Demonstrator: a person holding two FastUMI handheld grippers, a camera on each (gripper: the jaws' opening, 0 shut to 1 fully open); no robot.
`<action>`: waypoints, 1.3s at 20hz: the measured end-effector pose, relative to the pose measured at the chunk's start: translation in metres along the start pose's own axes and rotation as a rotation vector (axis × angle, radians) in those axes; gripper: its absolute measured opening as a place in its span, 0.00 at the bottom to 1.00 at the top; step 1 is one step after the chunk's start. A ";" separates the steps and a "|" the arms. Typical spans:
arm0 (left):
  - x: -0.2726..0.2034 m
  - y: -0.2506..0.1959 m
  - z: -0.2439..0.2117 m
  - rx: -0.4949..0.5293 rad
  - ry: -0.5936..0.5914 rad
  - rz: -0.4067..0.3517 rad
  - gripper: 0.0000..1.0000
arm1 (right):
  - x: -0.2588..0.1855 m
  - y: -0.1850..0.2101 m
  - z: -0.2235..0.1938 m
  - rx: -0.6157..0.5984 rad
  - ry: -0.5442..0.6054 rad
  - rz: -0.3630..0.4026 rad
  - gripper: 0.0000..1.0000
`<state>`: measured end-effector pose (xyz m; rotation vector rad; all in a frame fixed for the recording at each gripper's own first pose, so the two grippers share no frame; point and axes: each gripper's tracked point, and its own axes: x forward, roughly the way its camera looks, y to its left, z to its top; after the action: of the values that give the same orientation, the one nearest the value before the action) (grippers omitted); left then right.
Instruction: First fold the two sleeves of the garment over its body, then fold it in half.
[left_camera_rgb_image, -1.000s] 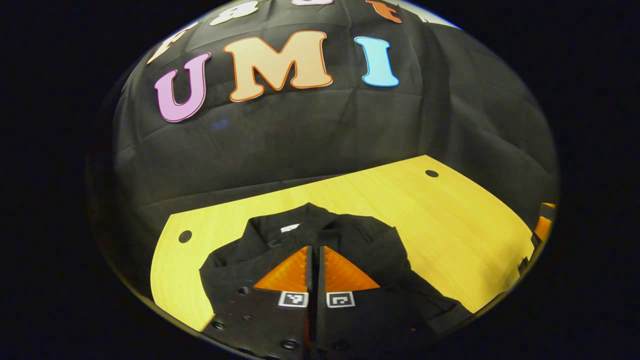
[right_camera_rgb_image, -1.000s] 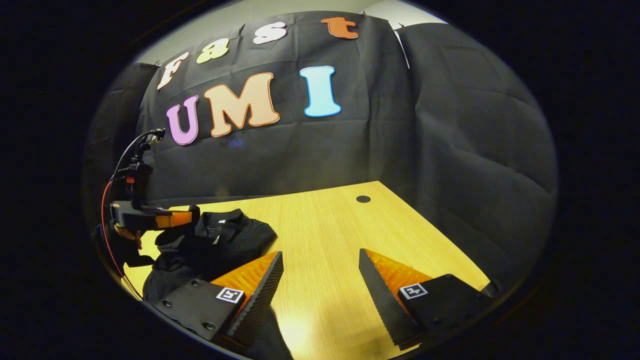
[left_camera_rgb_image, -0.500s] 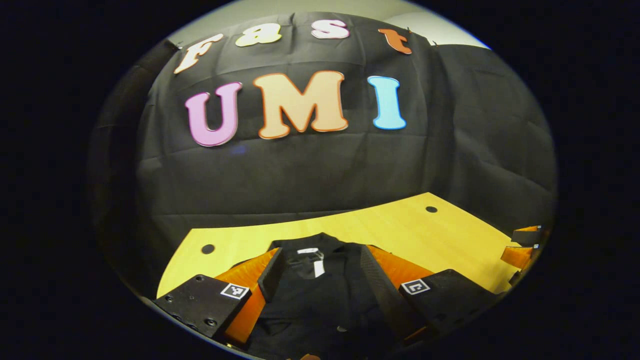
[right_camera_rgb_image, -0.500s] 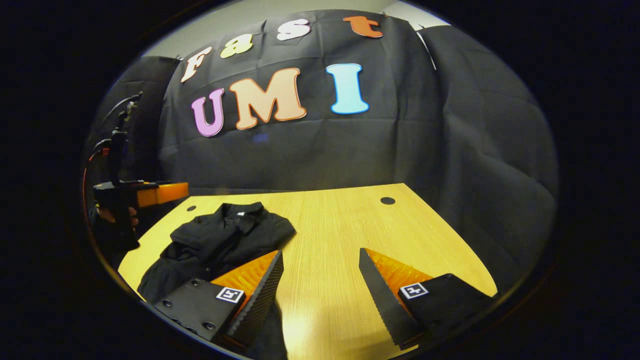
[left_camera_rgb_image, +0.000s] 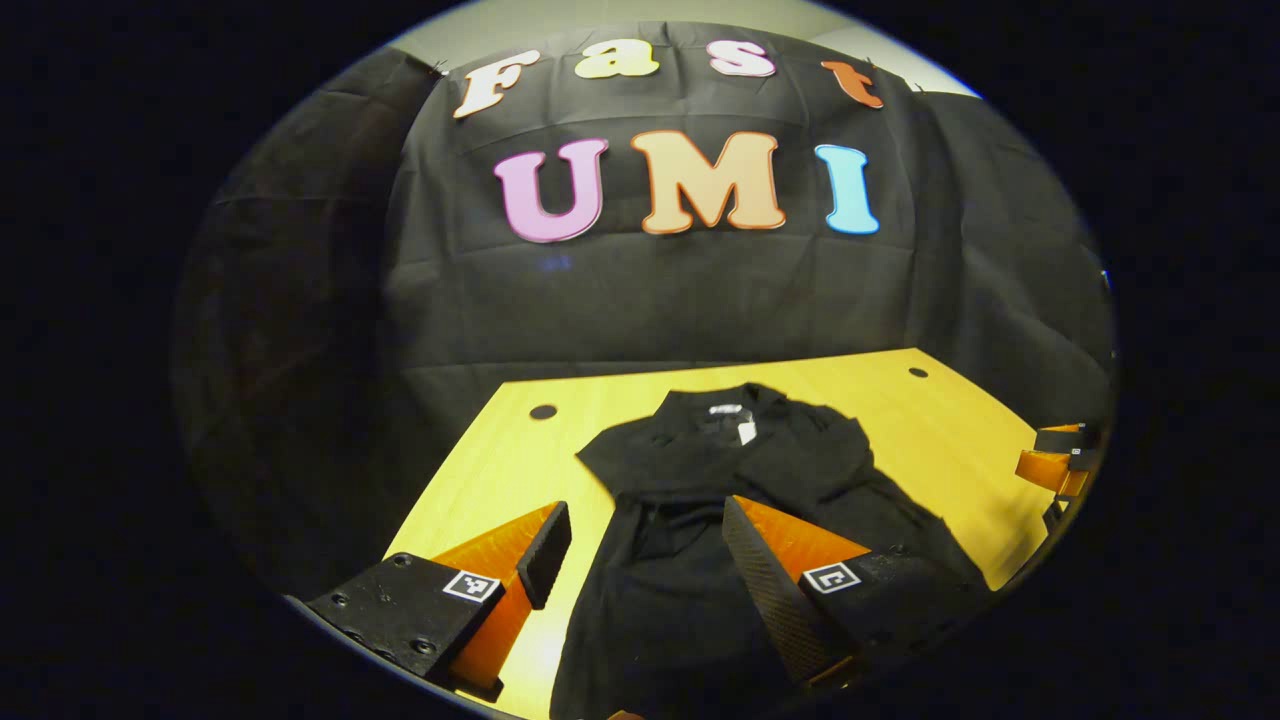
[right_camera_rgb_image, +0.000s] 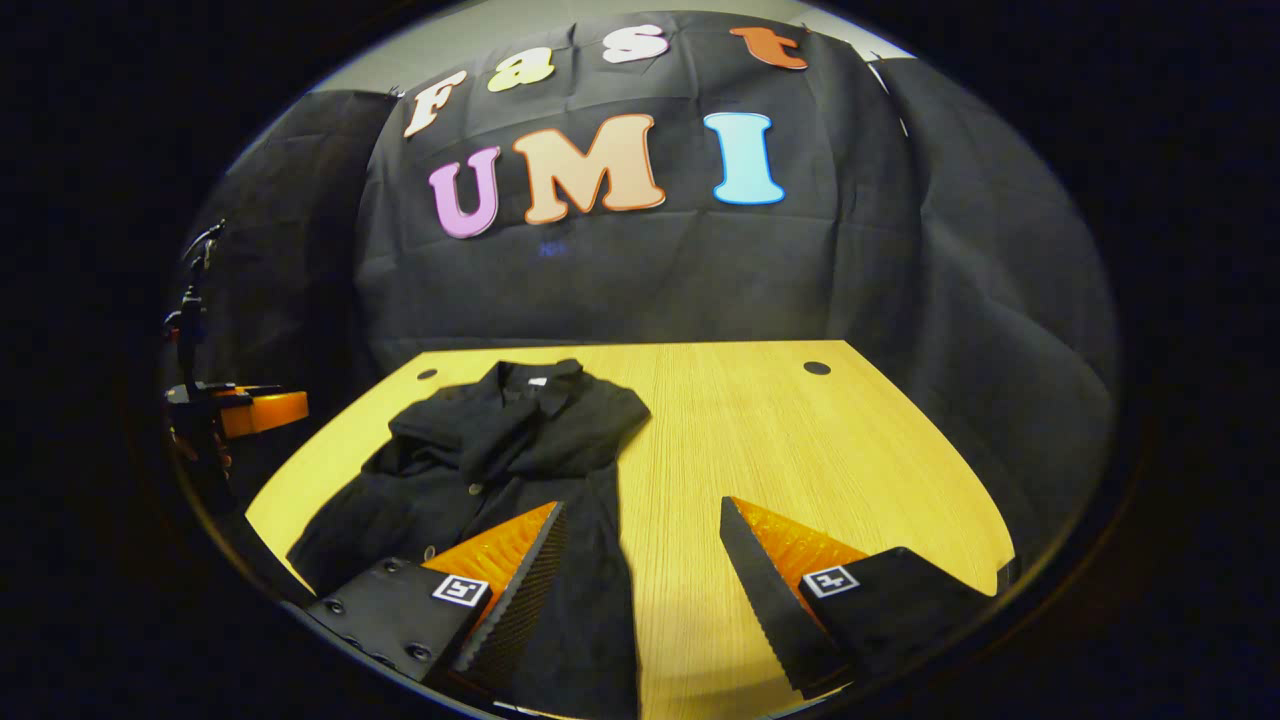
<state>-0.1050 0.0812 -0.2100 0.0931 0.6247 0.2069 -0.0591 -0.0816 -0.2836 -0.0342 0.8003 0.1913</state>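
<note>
- Left gripper view: the left gripper (left_camera_rgb_image: 640, 560) at the bottom — jaws spread, gripping nothing.
- Centre: a black garment (left_camera_rgb_image: 740, 480) lies on the yellow wooden table (left_camera_rgb_image: 500, 470), black cloth wall (left_camera_rgb_image: 650, 300) behind.
- Right gripper view: the right gripper (right_camera_rgb_image: 640, 560) gapes wide too, over garment (right_camera_rgb_image: 500, 450) and table (right_camera_rgb_image: 780, 430).

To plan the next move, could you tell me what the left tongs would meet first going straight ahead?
Probably the shirt on the table: it lies right ahead between the open left tongs, though depth is unclear.
</note>
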 end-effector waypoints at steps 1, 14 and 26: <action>-0.008 0.004 -0.011 -0.015 0.019 -0.002 0.94 | -0.005 0.006 -0.007 0.006 0.005 0.004 0.98; -0.050 0.032 -0.146 -0.019 0.262 -0.004 0.95 | -0.040 0.033 -0.117 -0.062 0.198 -0.001 0.94; -0.056 0.042 -0.209 -0.084 0.357 -0.002 0.95 | -0.035 0.030 -0.183 -0.089 0.366 -0.066 0.98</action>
<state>-0.2789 0.1151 -0.3408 -0.0265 0.9708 0.2496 -0.2187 -0.0762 -0.3846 -0.1830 1.1533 0.1601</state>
